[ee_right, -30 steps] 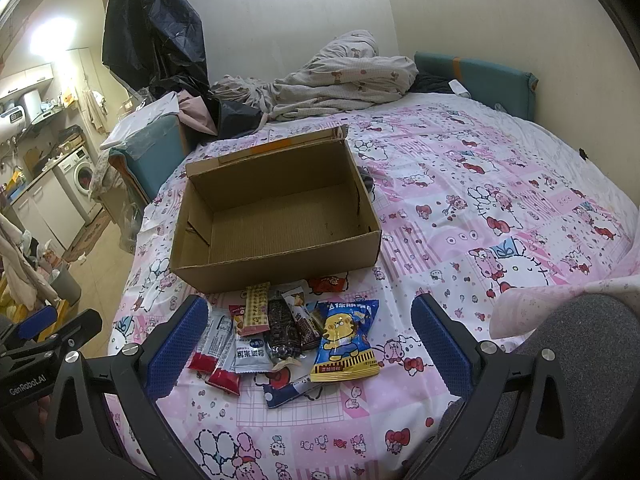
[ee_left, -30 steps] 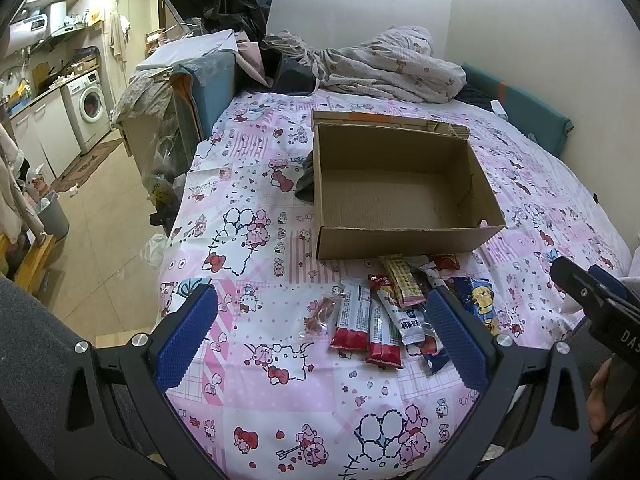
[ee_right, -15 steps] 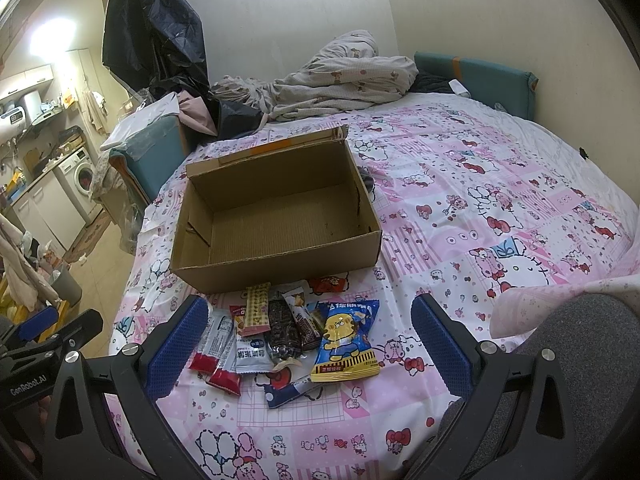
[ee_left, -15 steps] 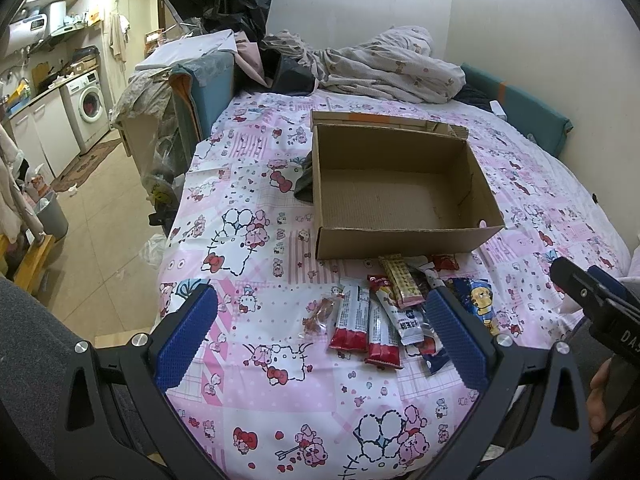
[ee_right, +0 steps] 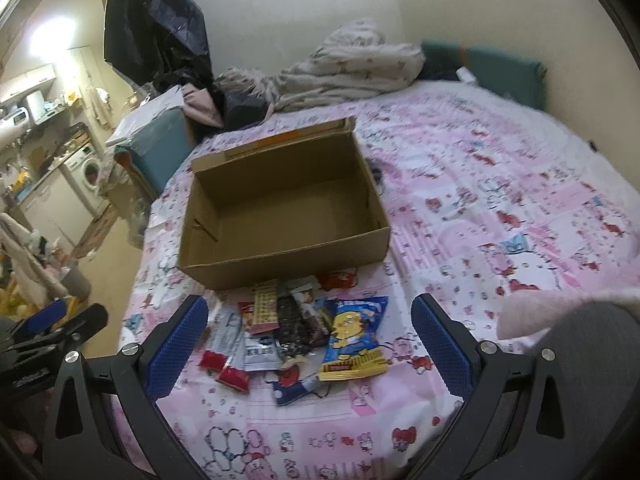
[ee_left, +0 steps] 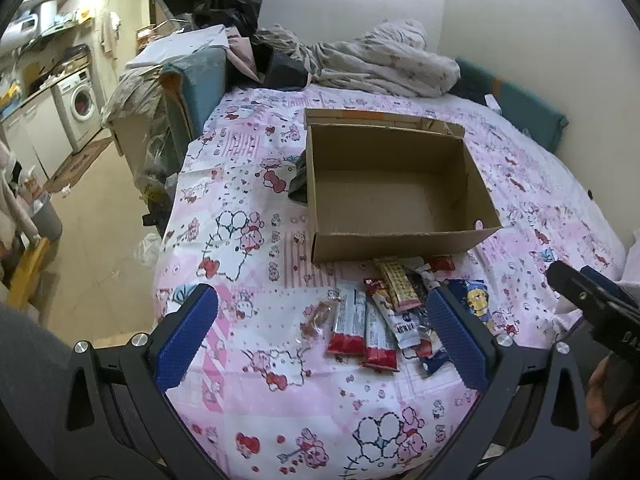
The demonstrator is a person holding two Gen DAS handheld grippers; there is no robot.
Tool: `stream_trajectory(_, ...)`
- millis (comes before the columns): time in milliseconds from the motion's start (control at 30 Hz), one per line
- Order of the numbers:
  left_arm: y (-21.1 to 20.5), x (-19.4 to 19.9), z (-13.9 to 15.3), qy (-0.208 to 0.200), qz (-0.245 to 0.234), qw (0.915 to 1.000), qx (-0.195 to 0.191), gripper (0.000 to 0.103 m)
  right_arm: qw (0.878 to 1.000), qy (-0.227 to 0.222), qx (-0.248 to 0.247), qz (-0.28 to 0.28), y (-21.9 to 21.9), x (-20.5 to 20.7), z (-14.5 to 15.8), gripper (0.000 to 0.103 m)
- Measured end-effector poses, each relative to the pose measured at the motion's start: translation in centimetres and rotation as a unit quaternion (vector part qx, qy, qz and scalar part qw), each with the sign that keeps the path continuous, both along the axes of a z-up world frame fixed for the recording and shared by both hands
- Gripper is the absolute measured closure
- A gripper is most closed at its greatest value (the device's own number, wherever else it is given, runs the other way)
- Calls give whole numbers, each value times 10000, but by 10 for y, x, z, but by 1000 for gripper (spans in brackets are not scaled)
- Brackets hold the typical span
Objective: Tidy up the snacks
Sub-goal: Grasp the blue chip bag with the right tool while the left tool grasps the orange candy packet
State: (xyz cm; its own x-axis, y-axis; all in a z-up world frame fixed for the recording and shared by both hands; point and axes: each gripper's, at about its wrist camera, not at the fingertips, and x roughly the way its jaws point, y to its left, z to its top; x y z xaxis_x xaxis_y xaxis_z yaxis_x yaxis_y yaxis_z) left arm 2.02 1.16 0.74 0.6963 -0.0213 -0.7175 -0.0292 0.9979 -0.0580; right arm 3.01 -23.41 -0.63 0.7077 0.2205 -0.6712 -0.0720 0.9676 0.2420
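Observation:
An empty open cardboard box (ee_left: 392,236) (ee_right: 280,256) stands on the pink patterned bed. A pile of snack packets (ee_left: 384,312) (ee_right: 296,328) lies just in front of it: red-ended bars (ee_left: 346,322), a yellow bar (ee_right: 265,307), and a blue chip bag (ee_right: 354,340). My left gripper (ee_left: 322,338) is open and empty, hovering above the near side of the pile. My right gripper (ee_right: 308,346) is open and empty above the pile. The right gripper also shows at the right edge of the left wrist view (ee_left: 588,300).
A crumpled quilt (ee_left: 384,60) and dark clothes lie at the bed's far end. A dark object (ee_left: 298,184) lies beside the box's left wall. The bed's left edge (ee_left: 168,240) drops to the floor, with a washing machine (ee_left: 82,106) beyond.
The right wrist view has shifted and blurred: the right gripper moved forward and slightly down toward the pile. The left gripper has barely moved.

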Motion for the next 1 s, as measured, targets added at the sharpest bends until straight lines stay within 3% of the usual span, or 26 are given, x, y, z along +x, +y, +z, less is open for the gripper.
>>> stream_trajectory(133,7,26,7,189,77,9998,-51,0,9992,336,213,28,-15,27,-1,0)
stream_trajectory(233,9,43,7,317,56,9994,116,0,9977,644,-164,-150,-21,50,-11,0)
stream_trajectory(400,15,67,-7,651,76,9978,75,0,9869,1591,-204,-168,-31,90,-46,0)
stream_trajectory(500,17,72,-16,777,138,9969,-67,0,9724,2327,-129,-58,-32,110,-79,0)
stream_trajectory(567,17,74,-22,875,153,9960,-122,0,9566,2914,59,-13,-31,118,-105,8)
stream_trajectory(667,19,77,-27,986,183,9948,-177,0,9390,3436,98,63,-27,122,-135,12)
stream_trajectory(900,31,83,-38,1243,348,9902,-541,0,9324,3608,114,180,-27,124,-155,19)
stream_trajectory(1000,32,84,-40,1296,377,9895,-520,0,9316,3623,154,250,-28,125,-157,49)
